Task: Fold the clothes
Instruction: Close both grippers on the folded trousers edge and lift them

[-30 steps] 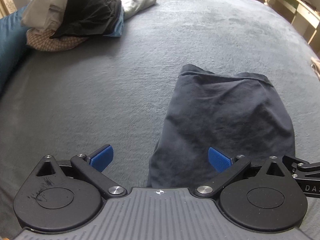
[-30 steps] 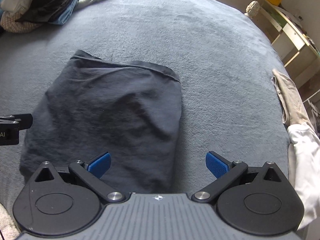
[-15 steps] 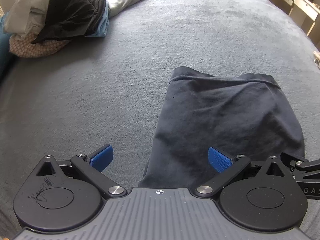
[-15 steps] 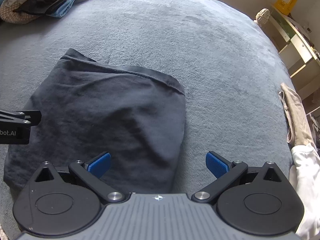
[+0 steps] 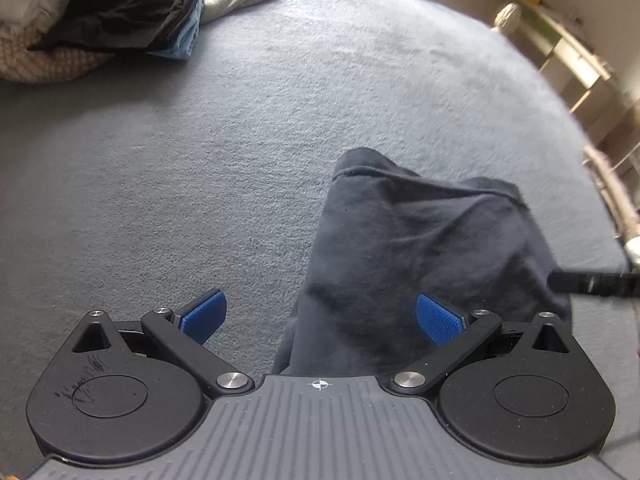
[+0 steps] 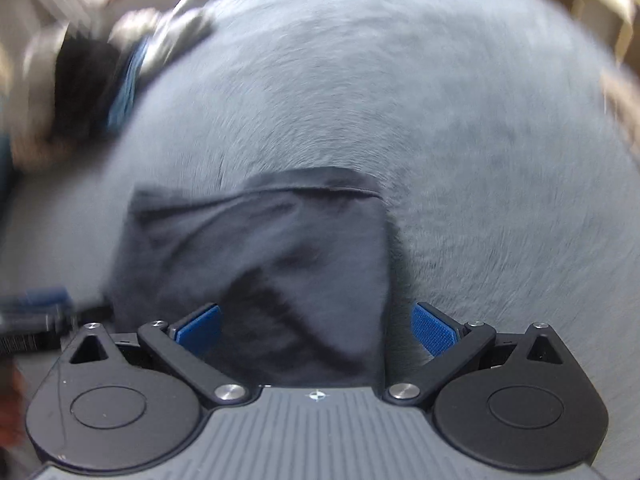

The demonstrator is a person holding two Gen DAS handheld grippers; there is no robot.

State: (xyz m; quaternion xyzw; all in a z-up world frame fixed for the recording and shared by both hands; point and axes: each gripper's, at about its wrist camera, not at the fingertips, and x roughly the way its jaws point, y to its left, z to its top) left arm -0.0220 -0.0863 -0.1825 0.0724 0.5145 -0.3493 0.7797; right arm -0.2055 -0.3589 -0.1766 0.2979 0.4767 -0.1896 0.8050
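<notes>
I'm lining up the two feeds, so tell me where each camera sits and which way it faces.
Left wrist: on the left claw, facing across the grey bed over the dark garment's left edge; open blue pads show.
Right wrist: on the right claw, blurred, over the garment's right edge.
Shared: garment, bed, clothes pile.

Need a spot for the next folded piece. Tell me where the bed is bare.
Free: the blanket between the pile and the dark garment, and beyond that garment. Crowded: the far left corner.
</notes>
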